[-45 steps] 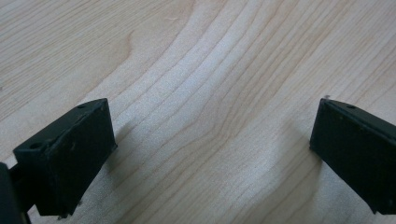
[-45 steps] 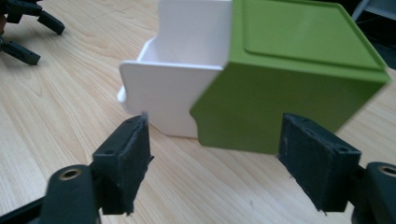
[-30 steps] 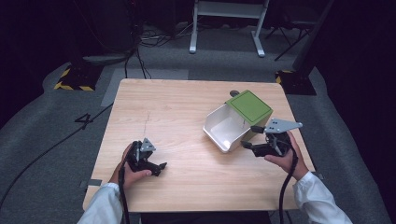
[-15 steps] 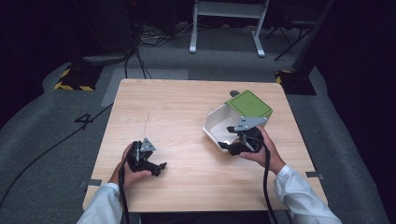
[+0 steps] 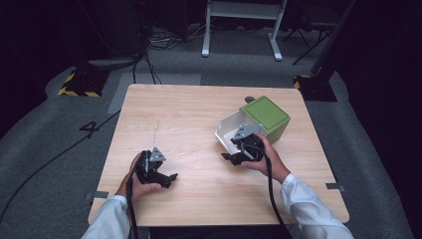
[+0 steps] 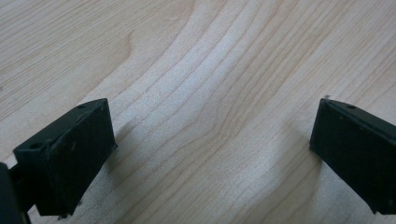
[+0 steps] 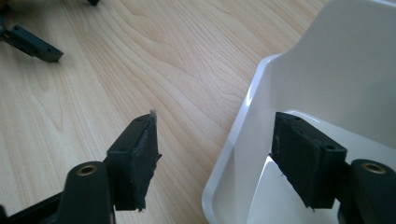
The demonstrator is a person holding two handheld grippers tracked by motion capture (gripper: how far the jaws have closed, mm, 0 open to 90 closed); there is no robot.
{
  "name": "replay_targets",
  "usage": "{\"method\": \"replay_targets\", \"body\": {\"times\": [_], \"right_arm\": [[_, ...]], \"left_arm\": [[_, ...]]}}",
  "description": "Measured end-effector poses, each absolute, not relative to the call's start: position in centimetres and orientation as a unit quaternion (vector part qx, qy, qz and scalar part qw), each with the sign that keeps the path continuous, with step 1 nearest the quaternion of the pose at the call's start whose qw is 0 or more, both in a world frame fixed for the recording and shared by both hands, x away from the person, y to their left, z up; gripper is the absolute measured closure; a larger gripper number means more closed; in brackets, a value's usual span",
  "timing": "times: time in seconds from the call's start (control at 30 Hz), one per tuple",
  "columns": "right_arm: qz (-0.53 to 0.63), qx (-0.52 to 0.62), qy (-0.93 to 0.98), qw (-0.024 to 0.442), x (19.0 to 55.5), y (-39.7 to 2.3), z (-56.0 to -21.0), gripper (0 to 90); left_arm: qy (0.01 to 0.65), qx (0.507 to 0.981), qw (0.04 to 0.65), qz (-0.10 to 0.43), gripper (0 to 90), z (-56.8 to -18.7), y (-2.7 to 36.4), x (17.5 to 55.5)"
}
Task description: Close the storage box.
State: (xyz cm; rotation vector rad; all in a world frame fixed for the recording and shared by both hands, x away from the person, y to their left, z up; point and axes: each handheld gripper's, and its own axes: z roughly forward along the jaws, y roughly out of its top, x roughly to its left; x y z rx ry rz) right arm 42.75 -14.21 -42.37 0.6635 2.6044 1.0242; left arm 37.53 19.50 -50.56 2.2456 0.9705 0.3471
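While both hands rest at the near side of the wooden table:
Left gripper: jaws spread wide, bare wood between them – grasping nothing.
Right gripper: jaws apart, straddling the rim of the white bin – one jaw outside, one inside, neither visibly pressing.
White bin: lies tipped on its side at the table's right, green base facing up.

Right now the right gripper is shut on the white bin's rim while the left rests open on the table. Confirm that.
Not shut: in the right gripper view the right gripper stands open, its jaws astride the white bin's rim without clamping it. The left gripper is open over the table.
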Motion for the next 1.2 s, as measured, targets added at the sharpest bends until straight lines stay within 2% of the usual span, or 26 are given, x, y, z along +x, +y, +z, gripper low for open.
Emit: {"method": "replay_targets", "body": {"times": [0.13,0.4,0.6,0.67,0.73,0.8,1.0,1.2], "right_arm": [[0.351,0.240,0.896,0.126,42.7,-14.4,-42.8,37.2],[0.330,0.245,0.900,0.148,42.1,-14.2,-42.8,40.8],[0.306,0.220,0.911,0.170,40.7,-12.2,-42.7,40.1],[0.299,0.233,0.910,0.170,41.0,-11.8,-43.3,42.4],[0.299,0.237,0.909,0.170,41.1,-11.7,-43.5,40.7],[0.280,0.243,0.909,0.192,41.2,-11.0,-44.0,38.4],[0.257,0.266,0.905,0.210,42.1,-10.0,-44.5,38.2],[0.239,0.293,0.902,0.209,43.7,-10.2,-44.4,43.7]], "left_arm": [[0.372,0.858,0.329,0.133,0.2,-50.6,19.5,37.5],[0.372,0.858,0.329,0.133,0.2,-50.6,19.5,37.5],[0.372,0.858,0.329,0.133,0.2,-50.6,19.5,37.5],[0.372,0.858,0.329,0.133,0.3,-50.6,19.5,37.5],[0.372,0.858,0.329,0.133,0.2,-50.6,19.5,37.5],[0.372,0.858,0.329,0.133,0.2,-50.6,19.5,37.5],[0.372,0.858,0.329,0.133,0.2,-50.6,19.5,37.5],[0.373,0.857,0.329,0.133,0.2,-50.6,19.5,37.5]]}}
